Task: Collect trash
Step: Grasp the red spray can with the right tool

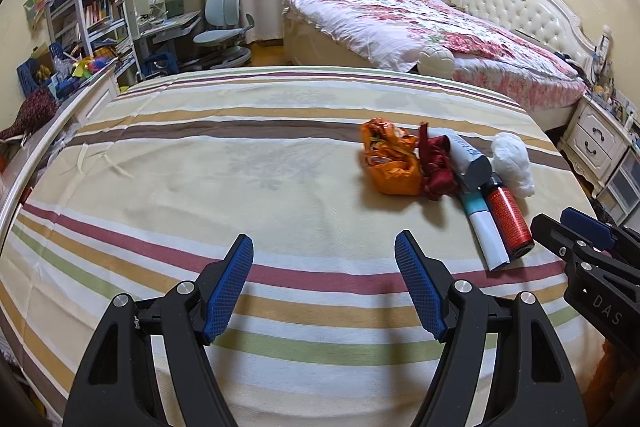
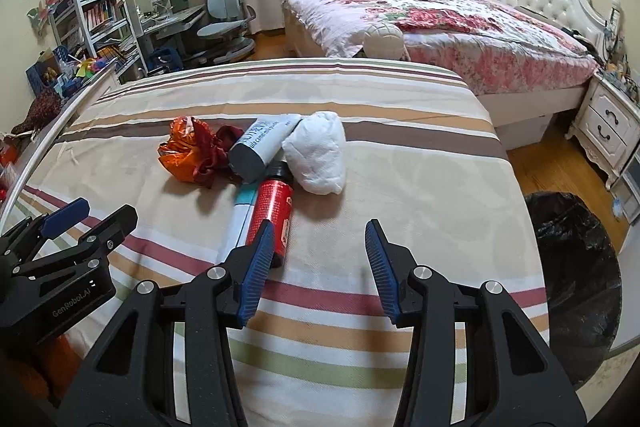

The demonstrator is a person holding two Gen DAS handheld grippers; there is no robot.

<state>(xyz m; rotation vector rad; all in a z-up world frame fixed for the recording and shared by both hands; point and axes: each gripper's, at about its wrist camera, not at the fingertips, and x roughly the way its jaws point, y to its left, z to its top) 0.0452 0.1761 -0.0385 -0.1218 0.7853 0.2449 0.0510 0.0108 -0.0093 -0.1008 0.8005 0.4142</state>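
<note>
We held both grippers low over the near end of a bed covered with a striped sheet. The left gripper had its jaws spread wide with nothing between them, hovering above the bare sheet. The right gripper was likewise spread and held nothing; its left blue pad sat in front of the near end of the red spray can, though we could not tell whether it touched the can.

The trash lay in one tight cluster on the sheet, to the right of the left gripper and just ahead of the right one. At the left of the cluster was a crumpled orange wrapper, with a dark red crumpled wrapper touching its right side. Next came a grey-capped white tube, lying tilted with its cap toward us. A slim white and teal tube lay beside the red spray can, both pointing toward us. A white wad of tissue rested at the right end, touching the grey-capped tube.

A bin lined with a black bag stood on the wooden floor off the right side of the bed. Beyond lay a second bed with a floral quilt.
</note>
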